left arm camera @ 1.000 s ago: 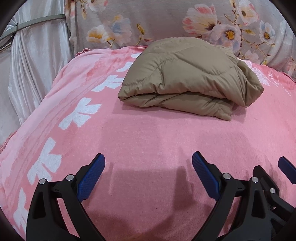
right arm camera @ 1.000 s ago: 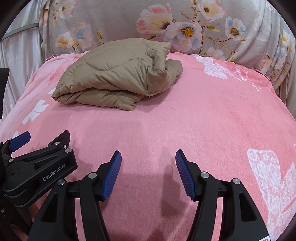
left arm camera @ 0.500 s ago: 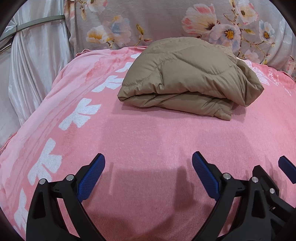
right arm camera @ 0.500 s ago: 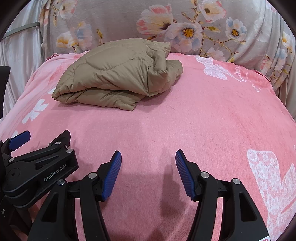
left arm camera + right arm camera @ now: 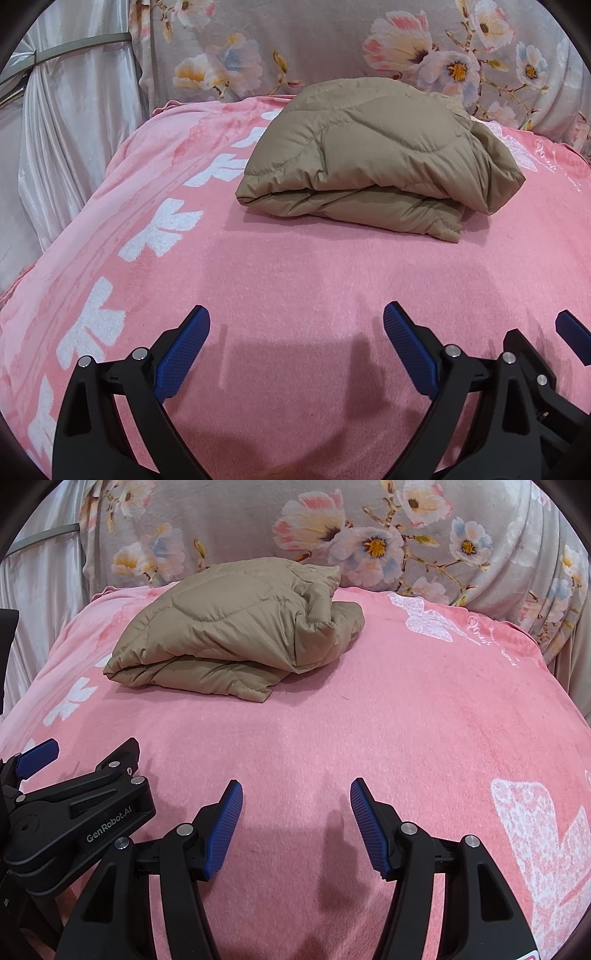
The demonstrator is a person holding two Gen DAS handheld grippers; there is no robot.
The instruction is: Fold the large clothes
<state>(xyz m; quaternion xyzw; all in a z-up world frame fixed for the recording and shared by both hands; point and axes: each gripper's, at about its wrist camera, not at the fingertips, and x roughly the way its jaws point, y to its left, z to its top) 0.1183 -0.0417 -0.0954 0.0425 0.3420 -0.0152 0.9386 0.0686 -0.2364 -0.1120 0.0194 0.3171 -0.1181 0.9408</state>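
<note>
At the far left hangs a pale satin curtain. The left tool hovers over the pink blanket on the bed, its blue pads spread wide with nothing between them. Its black body reads "GenRobot.AI" in the right wrist view. The folded tan quilted jacket lies well ahead, near the floral cover. The right tool is likewise spread and empty. Faint cursive script on the blanket is unreadable.
</note>
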